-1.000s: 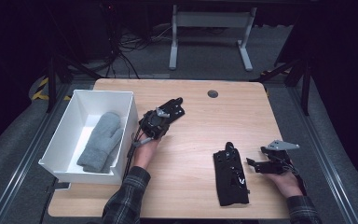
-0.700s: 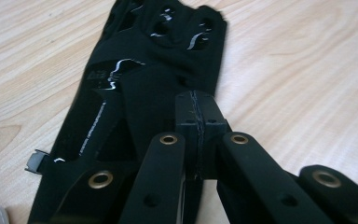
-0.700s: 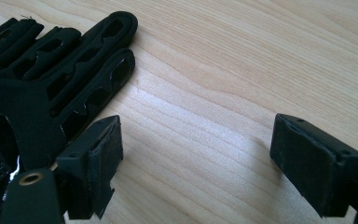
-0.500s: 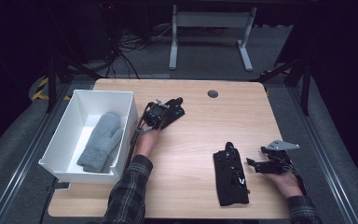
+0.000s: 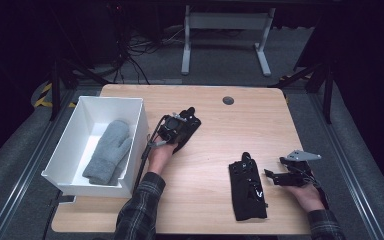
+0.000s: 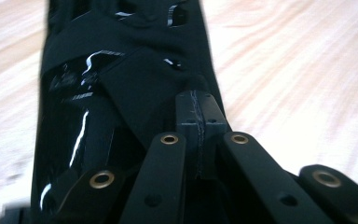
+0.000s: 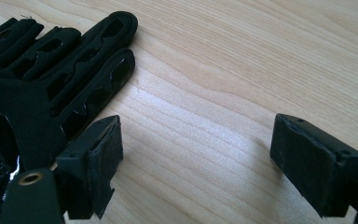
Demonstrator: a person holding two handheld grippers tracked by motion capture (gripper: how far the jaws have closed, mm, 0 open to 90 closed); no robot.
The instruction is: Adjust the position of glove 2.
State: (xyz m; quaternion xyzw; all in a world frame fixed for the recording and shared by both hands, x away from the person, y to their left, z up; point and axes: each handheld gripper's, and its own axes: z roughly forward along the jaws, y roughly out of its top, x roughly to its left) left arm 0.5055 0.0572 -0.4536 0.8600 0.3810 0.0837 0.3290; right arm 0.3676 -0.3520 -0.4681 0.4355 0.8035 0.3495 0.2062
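A black glove (image 5: 189, 123) lies on the wooden table (image 5: 215, 145) just right of a white bin (image 5: 70, 135). My left gripper (image 5: 176, 129) rests on it, and in the left gripper view the gripper (image 6: 200, 100) is shut on a fold of this glove (image 6: 121, 70). A second black glove (image 5: 247, 187) lies flat near the front right. My right gripper (image 5: 276, 167) sits just right of it, low over the table. In the right gripper view the gripper (image 7: 203, 140) is open over bare wood, with the glove's fingers (image 7: 51, 70) beside its left jaw.
A grey mitten (image 5: 107, 150) lies inside the white bin at the table's left edge. A dark round grommet (image 5: 228, 100) sits near the table's far edge. Table legs and cables are on the floor beyond.
My left gripper has shifted slightly away from the person on the black glove. The right gripper and the second glove have stayed put.
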